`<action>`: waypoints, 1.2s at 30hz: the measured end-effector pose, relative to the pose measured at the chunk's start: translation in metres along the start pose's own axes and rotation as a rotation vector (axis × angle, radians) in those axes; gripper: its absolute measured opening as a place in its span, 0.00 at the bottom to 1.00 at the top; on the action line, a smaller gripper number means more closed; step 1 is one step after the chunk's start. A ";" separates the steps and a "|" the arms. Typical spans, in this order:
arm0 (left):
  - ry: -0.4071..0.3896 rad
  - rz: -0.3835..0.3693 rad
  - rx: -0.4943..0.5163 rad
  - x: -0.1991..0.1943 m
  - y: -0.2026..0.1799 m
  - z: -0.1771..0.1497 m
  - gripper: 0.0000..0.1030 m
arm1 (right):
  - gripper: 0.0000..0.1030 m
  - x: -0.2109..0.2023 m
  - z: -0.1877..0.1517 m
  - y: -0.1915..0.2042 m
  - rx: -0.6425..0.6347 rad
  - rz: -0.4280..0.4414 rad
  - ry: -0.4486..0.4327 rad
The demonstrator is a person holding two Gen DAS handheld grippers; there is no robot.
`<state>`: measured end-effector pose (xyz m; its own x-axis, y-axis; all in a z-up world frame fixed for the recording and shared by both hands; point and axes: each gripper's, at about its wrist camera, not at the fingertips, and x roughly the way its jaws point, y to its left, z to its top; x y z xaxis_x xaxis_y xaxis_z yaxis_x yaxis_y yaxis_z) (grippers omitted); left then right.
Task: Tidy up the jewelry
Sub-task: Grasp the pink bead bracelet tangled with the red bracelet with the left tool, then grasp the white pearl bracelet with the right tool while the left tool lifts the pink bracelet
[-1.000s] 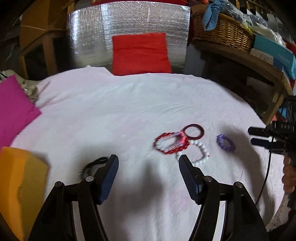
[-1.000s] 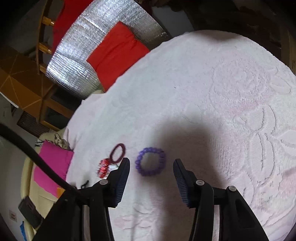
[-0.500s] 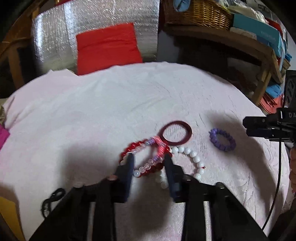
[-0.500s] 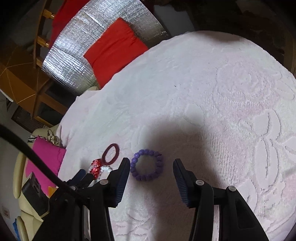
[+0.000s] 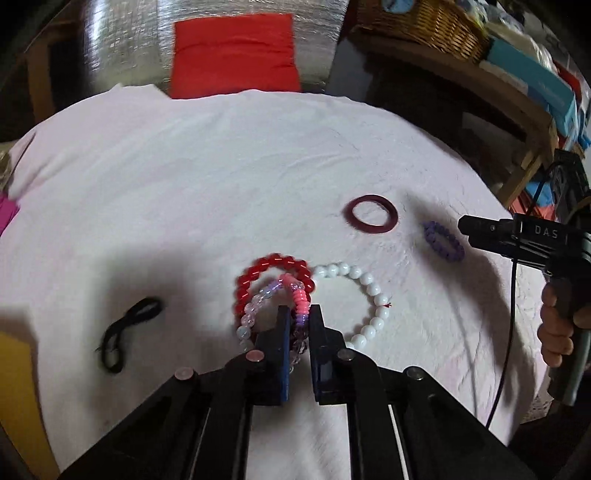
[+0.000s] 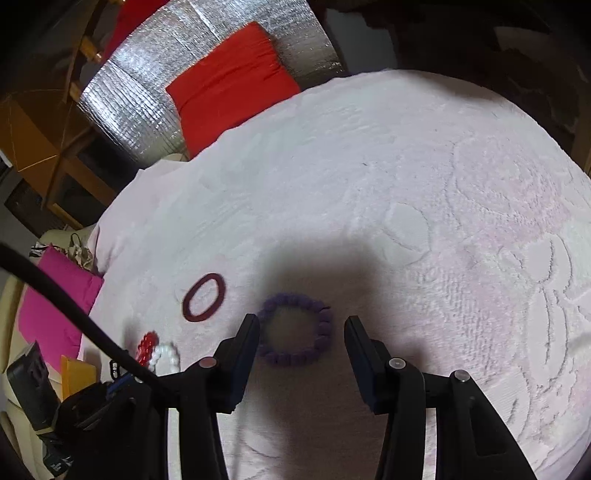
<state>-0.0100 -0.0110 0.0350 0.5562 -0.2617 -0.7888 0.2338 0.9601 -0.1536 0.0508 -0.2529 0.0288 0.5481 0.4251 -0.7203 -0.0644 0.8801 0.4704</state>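
My left gripper (image 5: 299, 314) is shut on a pink, purple and clear bead bracelet (image 5: 300, 306), lifting it on edge over a red bead bracelet (image 5: 273, 264). A white bead bracelet (image 5: 364, 286) lies just to the right, touching the red one. A dark red ring (image 5: 373, 215) and a purple bead bracelet (image 5: 443, 242) lie farther right. My right gripper (image 6: 301, 326) is open, its fingers on either side of the purple bracelet (image 6: 295, 334) on the white cloth (image 6: 443, 221). The dark red ring (image 6: 204, 297) lies to its left.
A black hair tie (image 5: 127, 332) lies on the cloth left of my left gripper. A red cushion (image 5: 232, 55) leans on silver foil at the back. A wicker basket (image 5: 424, 22) and boxes sit on a wooden shelf at the right. A pink cushion (image 6: 51, 302) lies off the cloth's left edge.
My left gripper moved forward to the bracelets and closed on the pink and purple one. My right gripper came closer to the purple bracelet, which now lies between its fingers.
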 end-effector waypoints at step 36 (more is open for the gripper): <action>0.011 -0.132 -0.036 -0.049 0.039 -0.022 0.09 | 0.10 0.012 -0.044 0.094 -0.342 -0.117 -0.068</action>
<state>-0.0453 0.0414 0.0542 0.5133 -0.3855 -0.7668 0.2756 0.9202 -0.2780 0.0147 -0.1555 0.0420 0.6217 0.3123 -0.7183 -0.2665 0.9467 0.1809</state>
